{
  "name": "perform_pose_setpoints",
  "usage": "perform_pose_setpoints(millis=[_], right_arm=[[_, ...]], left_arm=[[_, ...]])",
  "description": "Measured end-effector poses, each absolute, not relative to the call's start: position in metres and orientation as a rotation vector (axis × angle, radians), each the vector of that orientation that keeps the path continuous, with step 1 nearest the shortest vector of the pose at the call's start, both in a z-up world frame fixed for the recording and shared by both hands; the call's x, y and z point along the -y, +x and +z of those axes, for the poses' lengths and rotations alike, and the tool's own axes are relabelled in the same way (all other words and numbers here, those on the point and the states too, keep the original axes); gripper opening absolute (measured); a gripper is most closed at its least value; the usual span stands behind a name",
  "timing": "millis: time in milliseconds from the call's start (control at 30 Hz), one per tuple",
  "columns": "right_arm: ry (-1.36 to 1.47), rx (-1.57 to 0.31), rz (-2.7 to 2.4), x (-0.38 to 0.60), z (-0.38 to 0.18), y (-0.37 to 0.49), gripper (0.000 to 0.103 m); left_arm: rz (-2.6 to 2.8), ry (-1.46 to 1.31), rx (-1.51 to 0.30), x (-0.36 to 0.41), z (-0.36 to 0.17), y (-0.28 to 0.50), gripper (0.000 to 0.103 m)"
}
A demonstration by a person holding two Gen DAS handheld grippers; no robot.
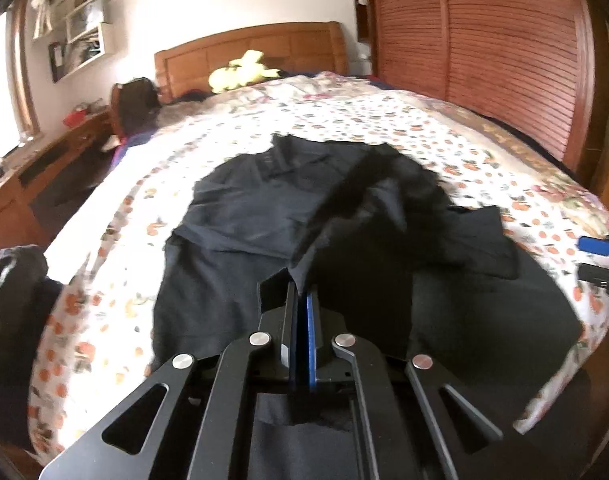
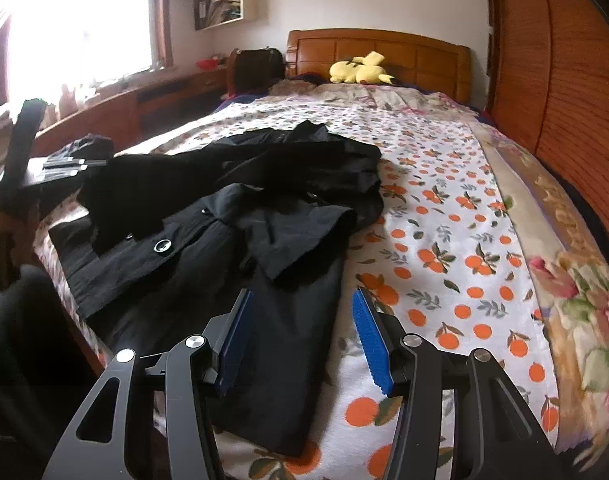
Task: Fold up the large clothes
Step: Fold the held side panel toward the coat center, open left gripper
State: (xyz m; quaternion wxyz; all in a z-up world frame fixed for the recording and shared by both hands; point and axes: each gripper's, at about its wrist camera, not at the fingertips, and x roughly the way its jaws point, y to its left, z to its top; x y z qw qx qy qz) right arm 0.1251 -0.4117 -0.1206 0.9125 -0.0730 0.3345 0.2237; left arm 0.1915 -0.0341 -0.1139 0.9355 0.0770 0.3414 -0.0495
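Left gripper pinches a fold of the black coat; right gripper hangs open over its near hem.

The coat (image 2: 224, 216) lies spread on the bed (image 2: 444, 216), on a sheet printed with oranges, toward the bed's left side and near edge. The left gripper (image 1: 301, 292) has its blue pads pressed together on a flap of the coat's cloth, which rises from the pads and drapes back across the garment. The right gripper (image 2: 300, 336) stands about half open, its fingers apart above the coat's near right edge, nothing between them. A yellow plush (image 2: 360, 68) rests far off by the headboard (image 2: 404, 52).
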Motion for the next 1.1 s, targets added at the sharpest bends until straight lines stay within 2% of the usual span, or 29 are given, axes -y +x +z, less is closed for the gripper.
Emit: perform_pose_setpoints(millis=[367,500,567,667,900,1100], right_arm=[[-0.185,-0.718,0.463,0.369,-0.125,0.137,0.049],[-0.185,-0.727,0.451,0.357,-0.126,0.14,0.049],[-0.18,-0.729,0.442,0.352,-0.125,0.139,0.049],[-0.173,-0.736,0.427,0.347,-0.126,0.137,0.049],[-0.143,-0.724,0.396,0.333,-0.123,0.131,0.049],[-0.121,-0.689,0.401,0.316,-0.112,0.117,0.049]], left_arm=[[-0.063,0.177,-0.72,-0.029,-0.116,0.226,0.004],[-0.072,0.167,-0.715,-0.038,-0.123,0.229,0.011],[-0.074,0.154,-0.711,-0.043,-0.127,0.227,0.026],[-0.103,0.138,-0.704,-0.047,-0.132,0.219,0.039],[-0.19,0.134,-0.728,-0.038,-0.155,0.189,0.045],[-0.185,0.167,-0.773,-0.039,-0.185,0.181,0.046]])
